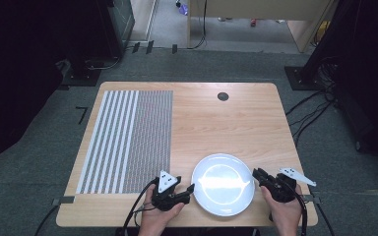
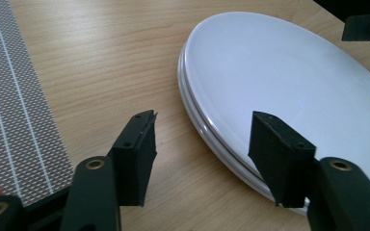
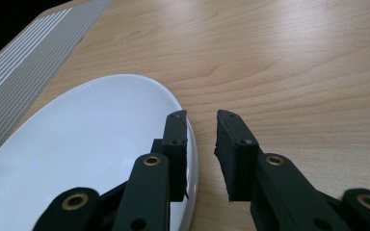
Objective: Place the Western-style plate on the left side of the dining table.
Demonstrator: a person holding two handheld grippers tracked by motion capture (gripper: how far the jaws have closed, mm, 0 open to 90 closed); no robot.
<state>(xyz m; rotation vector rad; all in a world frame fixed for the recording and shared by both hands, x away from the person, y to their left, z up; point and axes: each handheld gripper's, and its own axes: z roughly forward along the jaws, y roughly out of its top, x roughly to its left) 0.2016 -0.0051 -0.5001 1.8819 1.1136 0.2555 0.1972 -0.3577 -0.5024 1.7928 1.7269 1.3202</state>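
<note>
Left gripper view has my left tongs [image 2: 202, 149] spread wide with nothing between the jaws, one jaw over bare wood and the other over the near rim of the white plates [image 2: 289, 86]; from this angle the rim looks doubled, so I judge two plates stacked. My right tongs [image 3: 201, 144] are only narrowly parted and also empty, the plate edge running just under one jaw, perhaps lined up to pinch it. From the high view, left tongs [image 1: 191, 189] and right tongs [image 1: 257, 173] flank the stack at the front of the worktop [image 1: 236, 118], likely so either hand can take the rim. A striped grey mat [image 1: 128, 140] lies well to the left.
</note>
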